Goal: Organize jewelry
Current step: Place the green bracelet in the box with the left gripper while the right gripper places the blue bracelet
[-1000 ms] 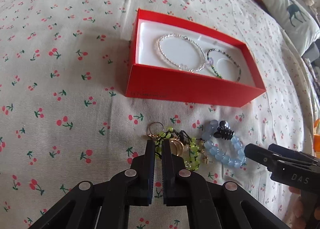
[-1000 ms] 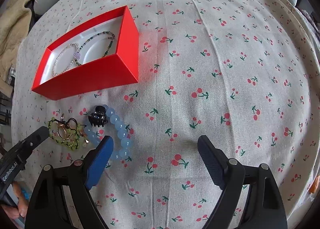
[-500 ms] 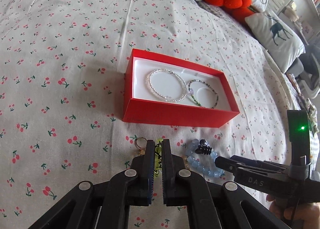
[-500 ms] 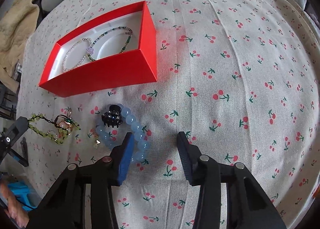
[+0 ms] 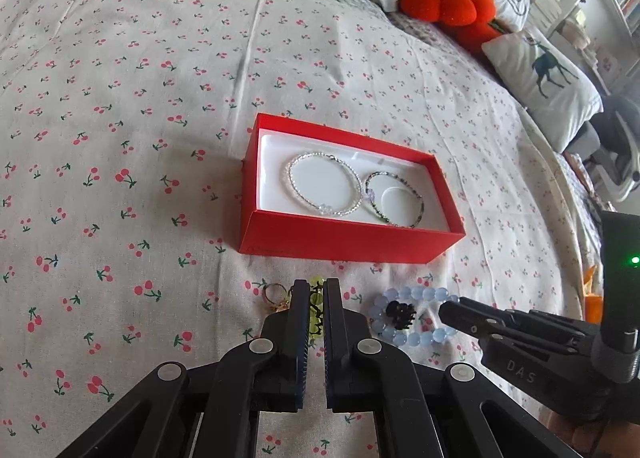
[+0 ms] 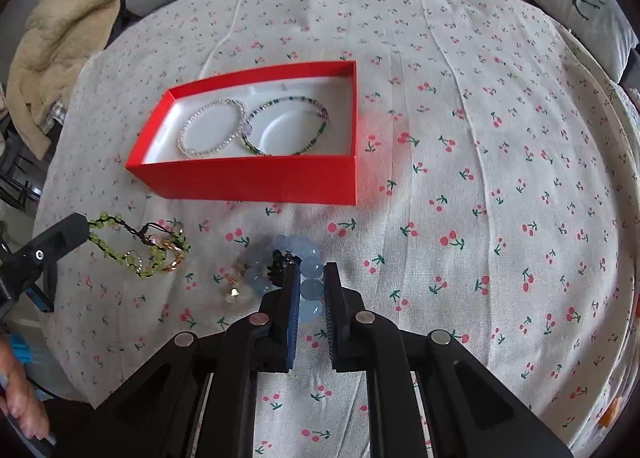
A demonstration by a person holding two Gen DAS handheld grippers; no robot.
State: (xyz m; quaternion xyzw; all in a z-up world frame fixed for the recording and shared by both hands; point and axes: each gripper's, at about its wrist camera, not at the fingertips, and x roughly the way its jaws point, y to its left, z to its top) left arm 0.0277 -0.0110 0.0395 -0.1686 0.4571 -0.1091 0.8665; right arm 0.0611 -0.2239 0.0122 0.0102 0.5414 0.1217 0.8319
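Note:
A red box with a white lining holds a clear bead bracelet and a dark green bead bracelet. My left gripper is shut on a green bead bracelet, which hangs lifted with gold rings tangled in it. My right gripper is shut on a pale blue bead bracelet with a black claw clip on it. A gold ring lies left of my left fingers.
The cherry-print bedspread covers the bed. Plush toys and pillows line the far edge. A beige blanket lies at the far left. A small gold charm lies by the blue bracelet.
My right gripper closed from wide open onto the blue bracelet. My left gripper rose and pulled back with the green bracelet, so the box looks farther away.

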